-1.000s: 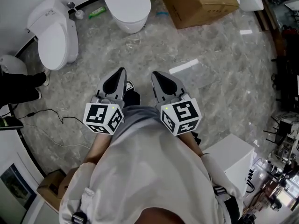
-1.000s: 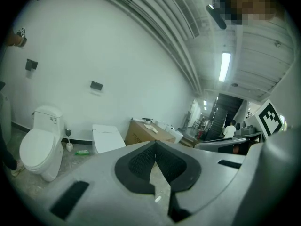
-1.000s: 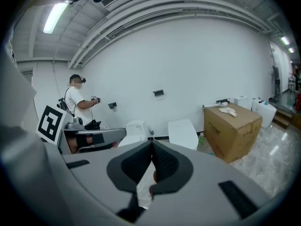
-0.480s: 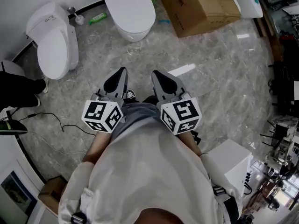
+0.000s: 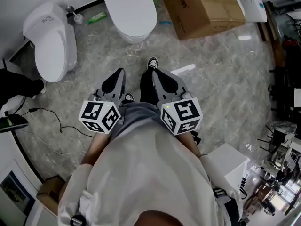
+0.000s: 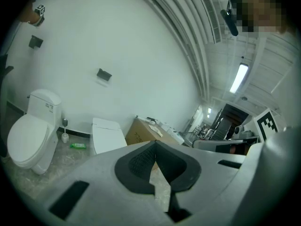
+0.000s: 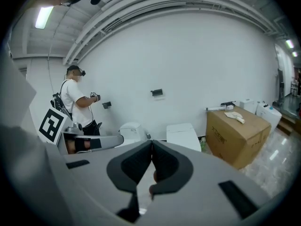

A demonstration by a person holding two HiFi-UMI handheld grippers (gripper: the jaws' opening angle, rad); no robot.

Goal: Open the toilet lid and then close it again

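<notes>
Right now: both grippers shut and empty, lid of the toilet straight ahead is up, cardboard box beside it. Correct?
Not the lid. The head view shows the toilet straight ahead with its lid down. The rest stands: left gripper and right gripper are shut and empty, and the cardboard box sits beside that toilet.

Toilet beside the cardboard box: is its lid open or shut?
Shut. In the head view the lid lies flat over the toilet, with no seat or inside showing.

Two toilets: round toilet (image 5: 49, 39), square toilet (image 5: 129, 8). One brown box (image 5: 202, 6). One toilet brush (image 5: 78, 17). Two grippers: left gripper (image 5: 121, 72), right gripper (image 5: 155, 74).
</notes>
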